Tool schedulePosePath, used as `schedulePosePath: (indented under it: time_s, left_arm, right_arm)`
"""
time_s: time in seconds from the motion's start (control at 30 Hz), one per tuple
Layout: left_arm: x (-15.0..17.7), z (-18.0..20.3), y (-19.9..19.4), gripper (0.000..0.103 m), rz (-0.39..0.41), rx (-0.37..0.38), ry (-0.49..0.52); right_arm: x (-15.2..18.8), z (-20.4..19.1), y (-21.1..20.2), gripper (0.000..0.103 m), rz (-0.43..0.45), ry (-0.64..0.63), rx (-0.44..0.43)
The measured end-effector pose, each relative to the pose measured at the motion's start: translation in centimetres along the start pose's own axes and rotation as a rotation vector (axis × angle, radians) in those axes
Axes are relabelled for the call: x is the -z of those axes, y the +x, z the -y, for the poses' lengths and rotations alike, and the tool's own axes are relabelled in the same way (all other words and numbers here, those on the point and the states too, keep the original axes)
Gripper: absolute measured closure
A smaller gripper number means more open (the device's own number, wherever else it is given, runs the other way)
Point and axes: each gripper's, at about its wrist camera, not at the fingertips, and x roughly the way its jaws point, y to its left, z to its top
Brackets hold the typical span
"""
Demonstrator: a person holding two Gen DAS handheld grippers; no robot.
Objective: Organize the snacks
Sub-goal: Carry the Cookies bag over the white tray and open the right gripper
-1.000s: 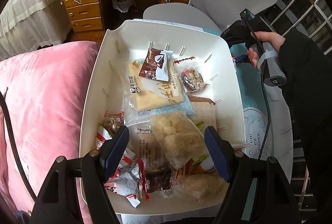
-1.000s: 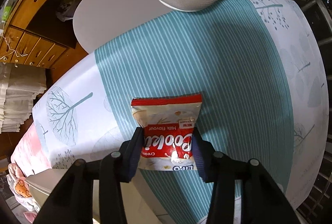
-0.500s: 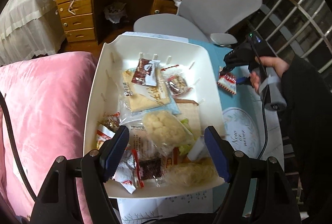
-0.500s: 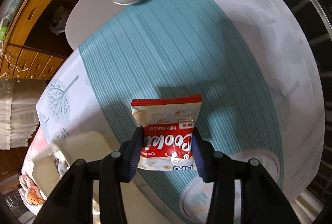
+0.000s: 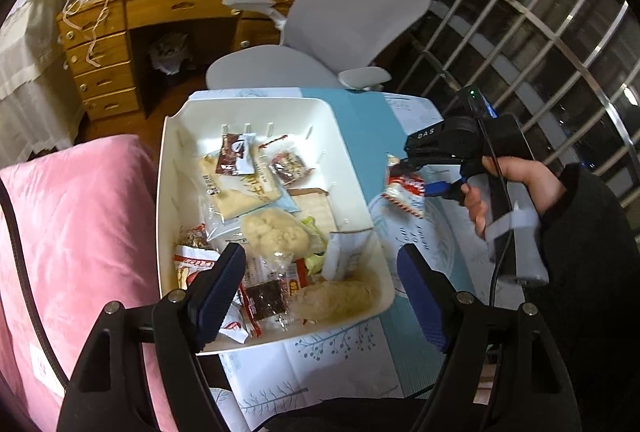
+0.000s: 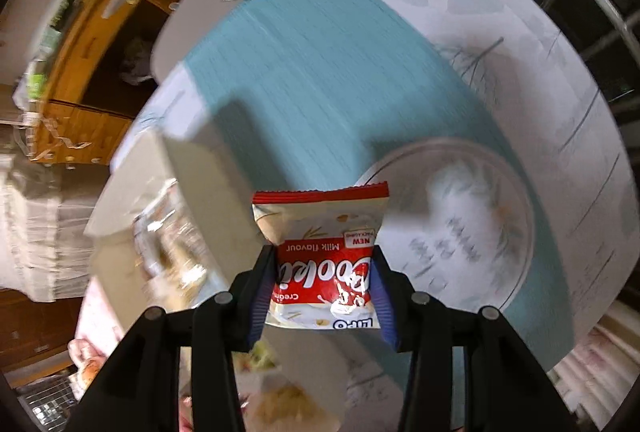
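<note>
We hold our right gripper (image 6: 324, 272) closed on a red-and-white cookie packet (image 6: 320, 252), the blue pads pressing its two side edges while the crimped red top edge sticks out past the fingertips. In the left wrist view this same packet (image 5: 404, 192) hangs in the air above the teal-and-white tablecloth (image 5: 360, 120), just to the right of the white bin (image 5: 168, 192) and above a round printed motif on the cloth. The hand (image 5: 516, 188) grips the gripper's grey handle, with a black sleeve (image 5: 592, 272) behind it.

Our left gripper (image 5: 320, 284) hovers over the near end of the bin; its jaws have just been opening a little further, they stand wide apart, and nothing is between them. The bin holds a jumble of snacks: a brown sachet (image 5: 236, 154) and a small clear packet (image 5: 290, 168) at the far end, a flat pale cracker pack (image 5: 240, 192) in the middle, a puffed rice bag (image 5: 274, 234) nearer, and a dark dried-fruit packet (image 5: 266, 298) at the near edge.

A pink quilt (image 5: 76, 232) lies to the left of the bin. Beyond the table stand a grey office chair (image 5: 344, 16) and a wooden desk (image 5: 160, 16).
</note>
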Motion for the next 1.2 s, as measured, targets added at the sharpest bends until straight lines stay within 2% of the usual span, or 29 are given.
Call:
schedulePosePath:
  time_s: [0.13,0.33,0.57,0.63,0.67,0.7,0.77,0.97,1.07,1.2]
  left_arm:
    - [0.6,0.4,-1.0,0.026,-0.008,0.045,0.034]
    - [1.7,1.0,-1.8,0.026,-0.022,0.1,0.067]
    - [2.2,1.5,-2.8,0.026,-0.01,0.101,0.063]
    - [2.2,1.8,-3.0,0.026,0.001,0.089,0.05]
    - [2.3,2.0,-3.0,0.026,0.004,0.081,0.045]
    - [2.4,2.2,-3.0,0.026,0.005,0.072,0.039]
    - [2.7,3.0,-2.8,0.026,0.005,0.04,0.017]
    - [4.4,7.0,-1.4,0.026,0.017,-0.035,-0.088]
    - [6.1,10.3,-0.4,0.026,0.014,-0.085,-0.129]
    - [8.2,15.0,1.1,0.026,0.006,-0.085,-0.183]
  right_arm:
    - [2.5,-0.9,-1.2,0.058,0.022,-0.014,-0.101]
    - [5.3,-3.0,-1.6,0.058,0.036,-0.096,-0.203]
    - [8.0,-4.9,-1.8,0.056,0.031,-0.19,-0.333]
    - [8.2,-5.2,-1.7,0.048,0.028,-0.196,-0.377]
    - [8.2,-5.4,-1.6,0.033,0.022,-0.197,-0.39]
    - [8.4,-5.3,-1.5,0.026,0.02,-0.2,-0.392]
    - [8.6,-5.1,-1.4,0.025,0.009,-0.221,-0.398]
    - [8.9,-0.8,-1.8,0.024,-0.02,-0.279,-0.422]
    - [8.9,2.9,-2.6,0.024,-0.014,-0.324,-0.385]
    - [9.2,8.9,-3.9,0.024,-0.007,-0.37,-0.343]
